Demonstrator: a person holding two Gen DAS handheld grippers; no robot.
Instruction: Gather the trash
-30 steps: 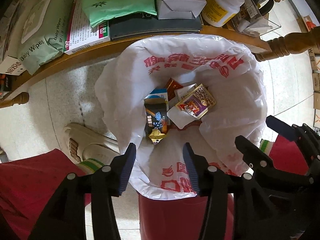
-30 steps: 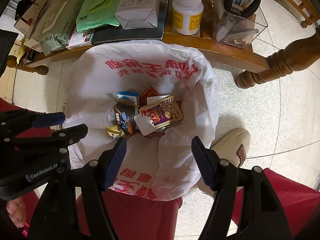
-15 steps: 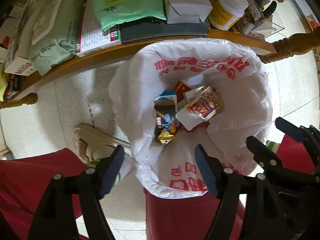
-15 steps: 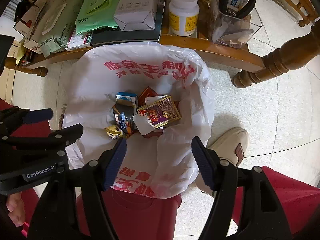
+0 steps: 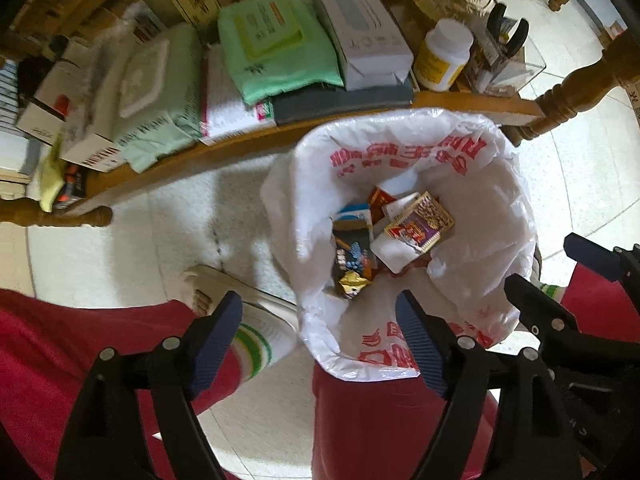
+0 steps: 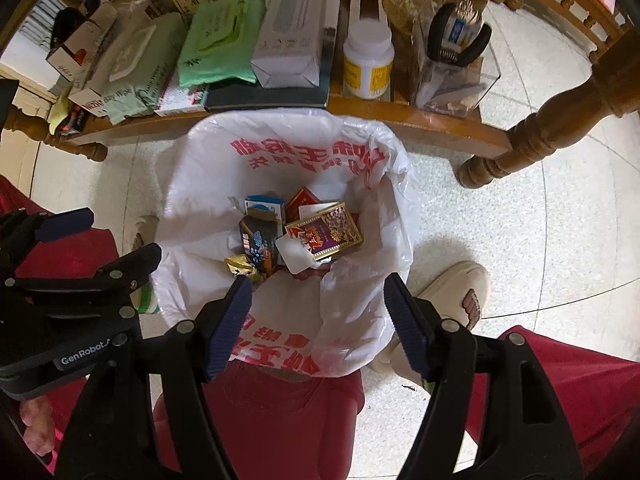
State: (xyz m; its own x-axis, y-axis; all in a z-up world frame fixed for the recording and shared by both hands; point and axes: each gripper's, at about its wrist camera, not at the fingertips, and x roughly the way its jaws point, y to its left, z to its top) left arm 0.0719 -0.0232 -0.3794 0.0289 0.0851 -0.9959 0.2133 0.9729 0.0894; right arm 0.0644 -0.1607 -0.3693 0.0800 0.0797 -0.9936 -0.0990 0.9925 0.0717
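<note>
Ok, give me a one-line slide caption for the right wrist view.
Open right gripper above a white-bagged red bin holding small boxes and wrappers.

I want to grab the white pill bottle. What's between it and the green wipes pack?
In the right wrist view, a long white box lies between the pill bottle and the green wipes pack.

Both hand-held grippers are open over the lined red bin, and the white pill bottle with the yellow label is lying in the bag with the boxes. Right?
Not quite. The pill bottle stands on the wooden shelf behind the bin, as the right wrist view shows. Both grippers are open.
</note>
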